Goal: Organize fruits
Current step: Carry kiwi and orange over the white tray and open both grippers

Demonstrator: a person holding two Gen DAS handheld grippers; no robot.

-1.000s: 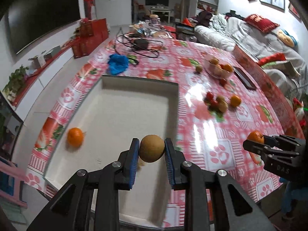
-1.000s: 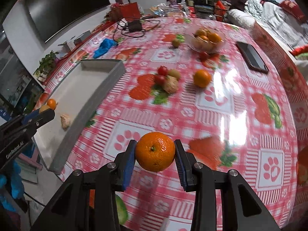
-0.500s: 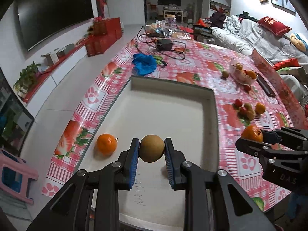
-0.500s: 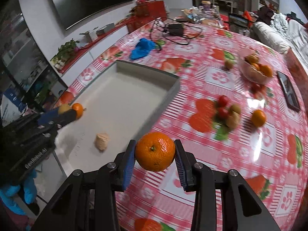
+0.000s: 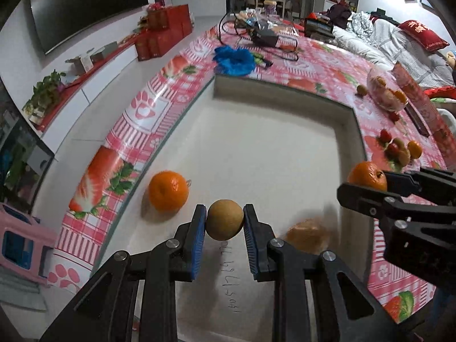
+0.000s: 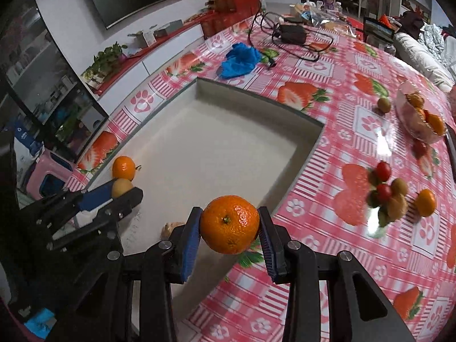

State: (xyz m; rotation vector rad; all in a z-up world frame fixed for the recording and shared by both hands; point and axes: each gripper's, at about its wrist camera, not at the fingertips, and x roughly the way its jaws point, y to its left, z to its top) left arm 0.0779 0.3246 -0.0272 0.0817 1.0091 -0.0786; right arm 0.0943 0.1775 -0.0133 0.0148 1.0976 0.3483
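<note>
My left gripper [image 5: 225, 222] is shut on a small round brown fruit [image 5: 225, 219] above the near part of the shallow white tray [image 5: 279, 94]. An orange [image 5: 168, 191] lies in the tray just left of it, and a tan lump [image 5: 309, 235] lies to the right, blurred. My right gripper [image 6: 229, 225] is shut on a mandarin orange [image 6: 229, 223] over the tray's near right rim. In the left wrist view it enters from the right with that mandarin [image 5: 367, 175]. In the right wrist view the left gripper [image 6: 121, 189] shows at the left with its brown fruit [image 6: 122, 186].
On the pink strawberry tablecloth [image 6: 327, 91], loose fruit lies right of the tray: cherry tomatoes and brown fruits [image 6: 386, 191], an orange [image 6: 425, 202], a kiwi [image 6: 384, 105]. A clear bowl of fruit [image 6: 419, 114], a blue cloth [image 6: 242, 58] and a cable with adapter [image 6: 293, 35] sit farther back.
Both grippers have travelled left from over the tablecloth toward the tray, each still holding its fruit. The tray and the orange in it now loom larger in both views.
</note>
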